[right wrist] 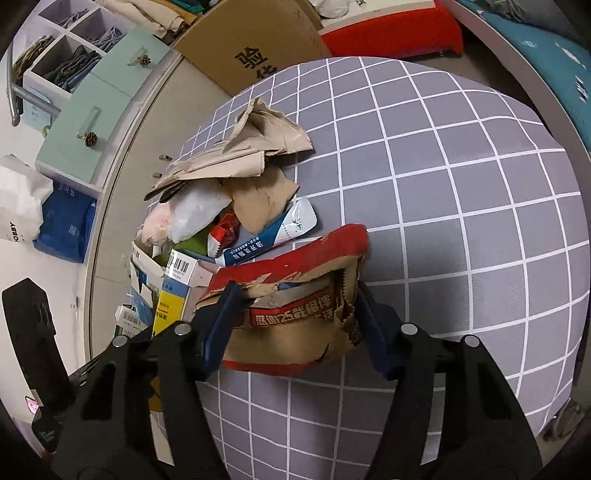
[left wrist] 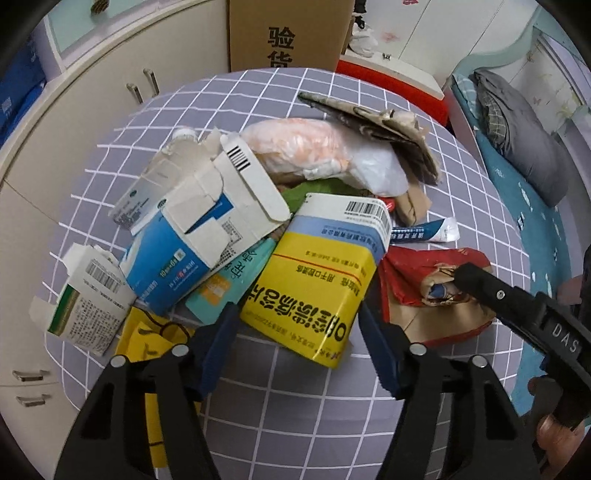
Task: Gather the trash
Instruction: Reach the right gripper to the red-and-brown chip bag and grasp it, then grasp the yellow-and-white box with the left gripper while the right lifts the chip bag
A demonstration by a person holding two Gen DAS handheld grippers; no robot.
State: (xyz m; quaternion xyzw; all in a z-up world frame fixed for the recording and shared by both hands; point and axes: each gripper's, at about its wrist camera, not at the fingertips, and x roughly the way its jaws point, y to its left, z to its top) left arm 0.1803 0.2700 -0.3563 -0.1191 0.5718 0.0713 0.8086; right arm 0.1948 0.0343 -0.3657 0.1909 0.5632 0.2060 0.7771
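Observation:
A heap of trash lies on a grey checked tablecloth (left wrist: 314,413). My left gripper (left wrist: 295,314) has its jaws on both sides of a yellow and blue medicine box (left wrist: 317,284), touching its edges. My right gripper (right wrist: 291,295) has its jaws around a crumpled red and brown paper bag (right wrist: 295,295); the bag (left wrist: 417,291) and one right finger (left wrist: 491,288) show in the left wrist view. Other trash includes a blue and white carton (left wrist: 192,236), a small white box (left wrist: 88,306), a pink plastic bag (left wrist: 303,144), crumpled brown paper (right wrist: 243,155) and a blue tube (left wrist: 424,230).
A cardboard box (left wrist: 288,33) stands behind the table. Cream cabinets (left wrist: 74,122) are on the left. A bed with a teal sheet (left wrist: 528,206) is on the right. A yellow bag (left wrist: 147,339) lies under the left gripper. The tablecloth's right half (right wrist: 461,221) is bare.

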